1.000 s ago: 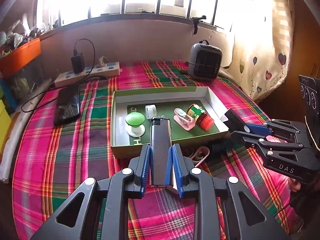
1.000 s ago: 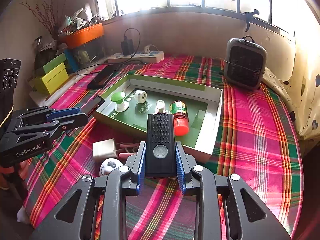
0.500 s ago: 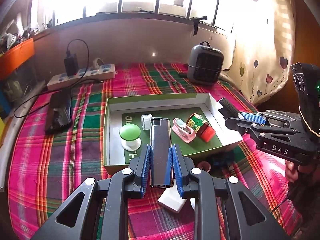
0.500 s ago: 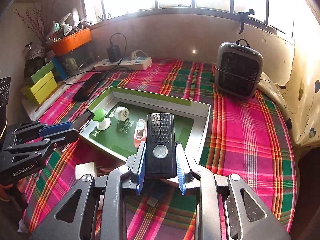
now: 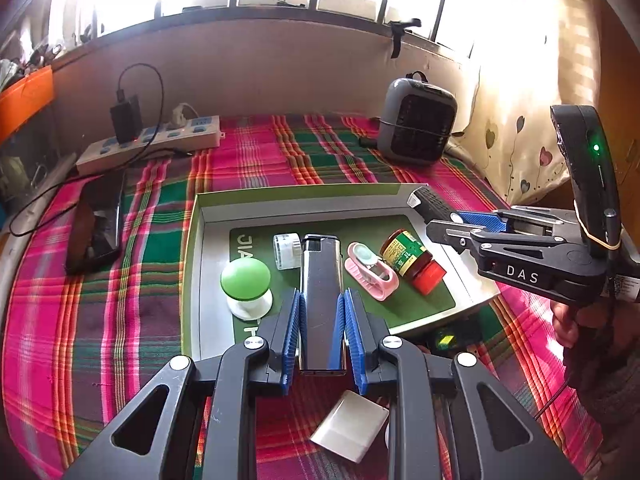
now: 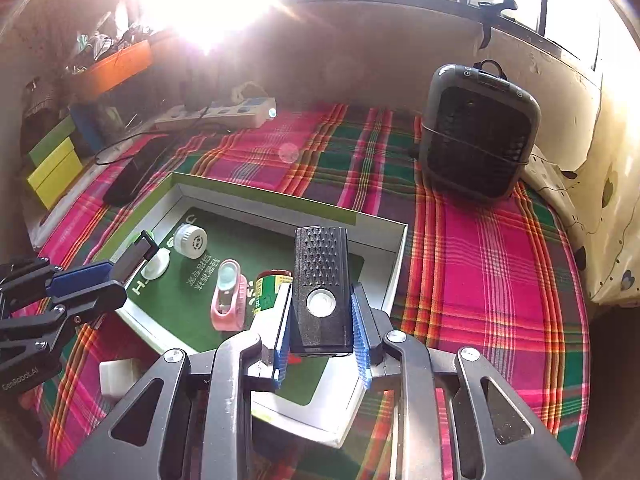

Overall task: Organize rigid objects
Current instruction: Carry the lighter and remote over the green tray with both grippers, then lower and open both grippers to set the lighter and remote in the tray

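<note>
A checked cloth (image 5: 120, 320) covers the table under a bright window, with a power strip (image 5: 160, 142) at the left, an open box (image 5: 192, 280) in the middle and a small grey heater (image 5: 418, 128) at the right. Both grippers have moved closer over the box than a moment ago. The left gripper (image 5: 322, 316) is clamped on a silver lighter (image 5: 322, 300), and the right gripper (image 6: 321, 312) is clamped on a small black device (image 6: 321, 280); each sticks out forward between the blue pads, above the box.

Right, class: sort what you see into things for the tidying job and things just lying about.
Job: silver lighter, black ridged device, green-rimmed cardboard tray, red-capped jar, pink clip.
Lying about: grey heater, white power strip, black phone.
</note>
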Action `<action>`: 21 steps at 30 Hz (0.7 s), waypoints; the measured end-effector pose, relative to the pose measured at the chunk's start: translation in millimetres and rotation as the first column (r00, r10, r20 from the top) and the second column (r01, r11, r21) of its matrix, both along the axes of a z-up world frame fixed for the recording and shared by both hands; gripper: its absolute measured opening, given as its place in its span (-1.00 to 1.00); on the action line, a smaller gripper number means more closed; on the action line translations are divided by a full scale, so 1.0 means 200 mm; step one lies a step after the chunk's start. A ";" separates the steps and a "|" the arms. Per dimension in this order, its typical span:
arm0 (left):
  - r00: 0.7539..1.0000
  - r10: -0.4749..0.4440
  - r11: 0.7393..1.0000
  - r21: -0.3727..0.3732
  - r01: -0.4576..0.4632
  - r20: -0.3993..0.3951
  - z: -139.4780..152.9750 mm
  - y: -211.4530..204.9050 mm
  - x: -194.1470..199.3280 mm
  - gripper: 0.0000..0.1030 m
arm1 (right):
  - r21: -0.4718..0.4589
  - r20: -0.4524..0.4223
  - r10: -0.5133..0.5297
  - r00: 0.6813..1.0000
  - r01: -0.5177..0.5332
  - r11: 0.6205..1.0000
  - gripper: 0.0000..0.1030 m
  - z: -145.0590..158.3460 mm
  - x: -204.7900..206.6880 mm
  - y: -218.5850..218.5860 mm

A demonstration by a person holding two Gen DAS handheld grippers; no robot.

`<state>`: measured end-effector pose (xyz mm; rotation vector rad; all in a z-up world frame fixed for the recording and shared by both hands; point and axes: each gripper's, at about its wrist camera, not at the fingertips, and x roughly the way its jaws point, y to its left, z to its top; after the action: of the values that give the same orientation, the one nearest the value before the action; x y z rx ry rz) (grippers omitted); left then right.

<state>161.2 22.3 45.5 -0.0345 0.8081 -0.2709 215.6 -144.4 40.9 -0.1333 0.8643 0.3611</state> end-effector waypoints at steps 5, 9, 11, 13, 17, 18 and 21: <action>1.000 -0.007 1.000 -0.001 0.007 -0.021 -0.04 -0.02 0.05 -0.58 | -0.008 -0.028 0.006 1.000 -0.007 1.000 -0.46 -0.03 0.07 0.00; 1.000 -0.005 1.000 -0.002 0.005 -0.029 -0.06 -0.02 0.08 -0.58 | -0.013 -0.048 0.017 0.999 -0.018 1.000 -0.46 -0.06 0.10 0.00; 1.000 -0.006 1.000 -0.001 0.006 -0.031 -0.07 -0.02 0.10 -0.58 | -0.007 -0.057 0.023 0.998 -0.023 1.000 -0.46 -0.07 0.12 0.00; 0.999 -0.010 1.000 0.005 0.010 -0.039 -0.09 -0.03 0.11 -0.58 | -0.008 -0.064 0.028 0.998 -0.028 1.000 -0.46 -0.08 0.13 0.01; 0.999 -0.011 1.000 0.005 0.011 -0.050 -0.11 -0.03 0.13 -0.58 | -0.006 -0.076 0.036 0.996 -0.036 0.999 -0.46 -0.11 0.14 0.02; 0.998 -0.010 1.000 0.006 0.011 -0.055 -0.12 -0.03 0.13 -0.58 | -0.003 -0.079 0.039 0.996 -0.039 0.999 -0.46 -0.11 0.14 0.03; 0.998 -0.012 1.000 0.010 0.013 -0.062 -0.13 -0.03 0.14 -0.58 | -0.004 -0.083 0.049 0.995 -0.050 0.999 -0.46 -0.12 0.15 0.04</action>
<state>188.3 15.3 19.2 -0.0286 0.8719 -0.2788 244.9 -136.2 16.8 -0.1461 0.9455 0.4128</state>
